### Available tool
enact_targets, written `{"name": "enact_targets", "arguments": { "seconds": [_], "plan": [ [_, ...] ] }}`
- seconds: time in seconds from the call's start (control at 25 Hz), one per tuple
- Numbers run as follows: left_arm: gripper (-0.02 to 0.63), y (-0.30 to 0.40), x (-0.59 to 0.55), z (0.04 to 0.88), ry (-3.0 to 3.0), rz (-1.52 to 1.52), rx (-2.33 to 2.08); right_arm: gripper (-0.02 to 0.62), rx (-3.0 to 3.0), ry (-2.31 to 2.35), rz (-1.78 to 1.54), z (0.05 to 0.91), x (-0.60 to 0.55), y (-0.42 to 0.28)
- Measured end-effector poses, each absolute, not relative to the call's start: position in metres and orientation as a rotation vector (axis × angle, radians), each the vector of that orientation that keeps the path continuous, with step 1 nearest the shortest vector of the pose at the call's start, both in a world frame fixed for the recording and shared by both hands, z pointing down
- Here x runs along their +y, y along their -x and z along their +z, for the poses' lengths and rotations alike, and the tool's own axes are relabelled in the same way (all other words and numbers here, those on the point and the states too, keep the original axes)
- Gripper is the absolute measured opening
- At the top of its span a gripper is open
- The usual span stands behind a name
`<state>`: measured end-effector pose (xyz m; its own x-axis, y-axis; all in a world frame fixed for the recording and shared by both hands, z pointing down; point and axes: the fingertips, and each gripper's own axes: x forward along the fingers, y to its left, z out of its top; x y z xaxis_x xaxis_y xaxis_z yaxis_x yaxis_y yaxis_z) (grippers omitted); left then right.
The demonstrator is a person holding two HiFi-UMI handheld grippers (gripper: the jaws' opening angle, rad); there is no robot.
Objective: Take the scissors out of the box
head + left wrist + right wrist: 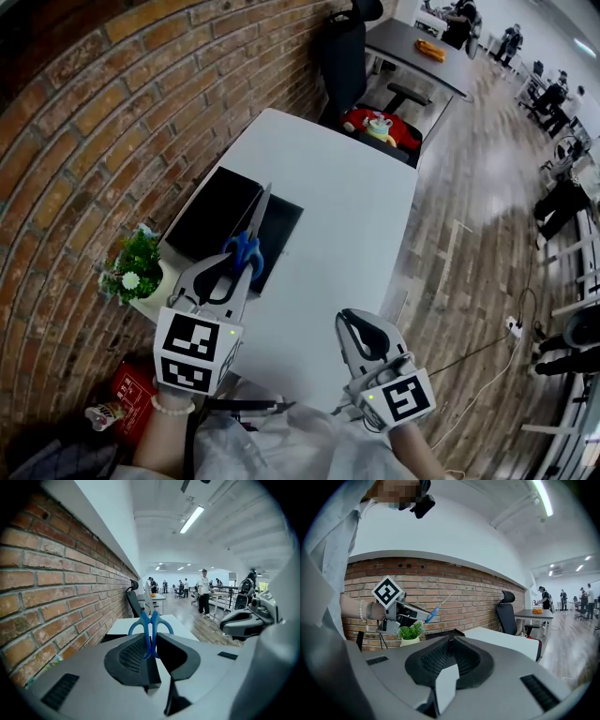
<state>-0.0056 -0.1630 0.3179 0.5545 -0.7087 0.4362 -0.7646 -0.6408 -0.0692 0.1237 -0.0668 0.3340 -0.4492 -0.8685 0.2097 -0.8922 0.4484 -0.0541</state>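
Left gripper (225, 281) has the scissors (247, 246) pinched by their blue handles, jaws clamped on them, blades shut and pointing up and away, clear above the black box (208, 217) lying open on the white table (342, 216). Right gripper (361, 336) hangs over the table's near edge, jaws together on nothing. The lift-out looks all but done. I'd keep that pinch firm so the handles can't pivot, steer the tips off the potted plant (134, 269), and lay them flat beside the box. Writing? None legible: the cubes show only square markers, and the red packet (127, 389) down on the floor is too small to read
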Motion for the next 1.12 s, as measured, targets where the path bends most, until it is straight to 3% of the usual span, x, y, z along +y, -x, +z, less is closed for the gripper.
{"name": "enact_targets", "arguments": {
  "seconds": [1.12],
  "plan": [
    [0.092, 0.043, -0.072, 0.265, -2.763, 0.391, -1.368, 0.055, -2.625, -1.467, 0.106, 0.297, -0.043, -0.092]
  ]
}}
